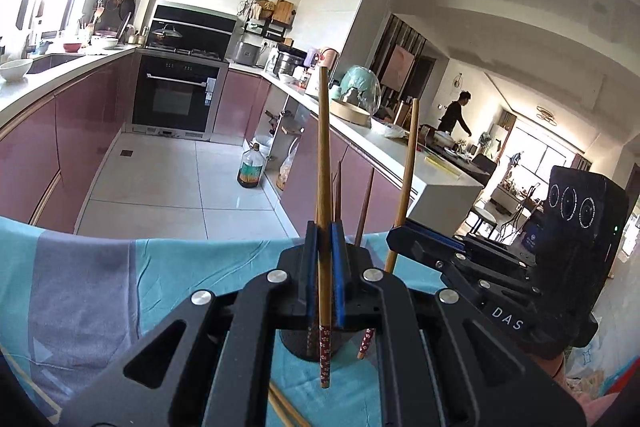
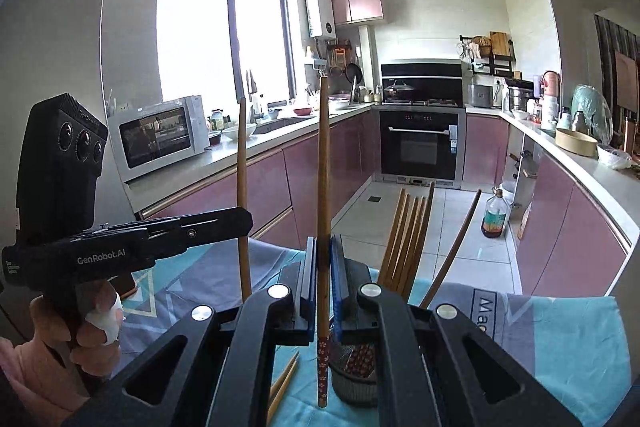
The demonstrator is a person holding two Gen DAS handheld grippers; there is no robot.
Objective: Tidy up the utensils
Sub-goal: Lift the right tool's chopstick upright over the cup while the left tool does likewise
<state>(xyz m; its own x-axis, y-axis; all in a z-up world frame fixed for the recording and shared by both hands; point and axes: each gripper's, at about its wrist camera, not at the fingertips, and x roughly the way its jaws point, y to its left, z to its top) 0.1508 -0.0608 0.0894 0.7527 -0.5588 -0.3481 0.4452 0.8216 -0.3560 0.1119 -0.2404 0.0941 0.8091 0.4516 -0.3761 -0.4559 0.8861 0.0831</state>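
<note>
I've got L gripper [image 1: 324, 247] & R gripper [image 2: 324, 259] jaws each clenched on one upright chopstick [image 1: 324, 163] [image 2: 323, 163] above the holder [image 2: 356, 383].

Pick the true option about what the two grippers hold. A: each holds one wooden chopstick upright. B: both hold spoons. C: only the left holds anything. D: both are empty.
A: the left gripper and the right gripper each have their jaws shut on an upright wooden chopstick with a red flowered end.

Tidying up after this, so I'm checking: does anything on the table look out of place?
Yes: plain wooden chopsticks lie loose on the turquoise cloth beside the dark round holder, not standing inside with the others.
</note>
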